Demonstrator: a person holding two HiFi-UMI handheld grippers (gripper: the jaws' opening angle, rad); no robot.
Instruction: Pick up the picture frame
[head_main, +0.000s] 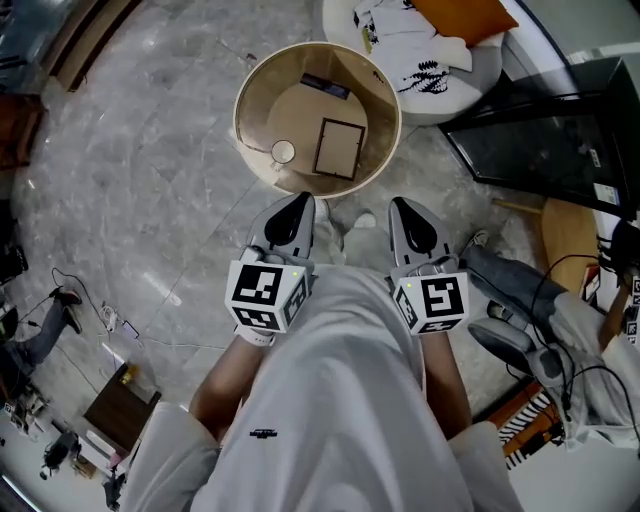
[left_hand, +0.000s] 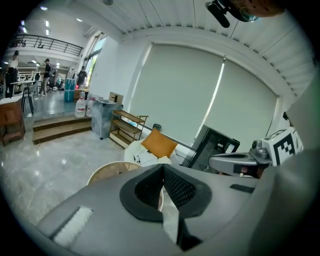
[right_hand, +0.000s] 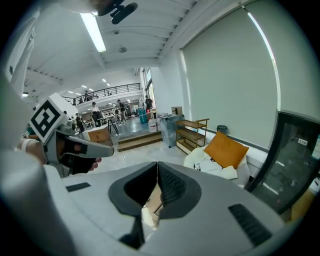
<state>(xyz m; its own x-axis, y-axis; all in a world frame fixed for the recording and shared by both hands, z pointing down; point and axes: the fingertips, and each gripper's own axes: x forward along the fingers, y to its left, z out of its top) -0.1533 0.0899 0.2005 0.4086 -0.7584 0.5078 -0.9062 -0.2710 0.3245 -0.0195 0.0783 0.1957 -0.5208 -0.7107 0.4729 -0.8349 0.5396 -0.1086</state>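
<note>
The table (head_main: 247, 100) sits just ahead of both claws, with the frame (head_main: 339, 148) lying flat on it, ahead and between them. My left claw (head_main: 298, 203) and right claw (head_main: 404, 206) are clenched, empty. I judge the reach not yet begun: next, open one and advance.

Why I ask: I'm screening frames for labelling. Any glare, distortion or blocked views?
Head view: even light, sharp, soft sheen on the floor; the picture frame reads clearly in the round tub. Left gripper view: strong fisheye bend, black corners, the left gripper fills the lower half. Right gripper view: same bend, ceiling strip light blown out.
</note>
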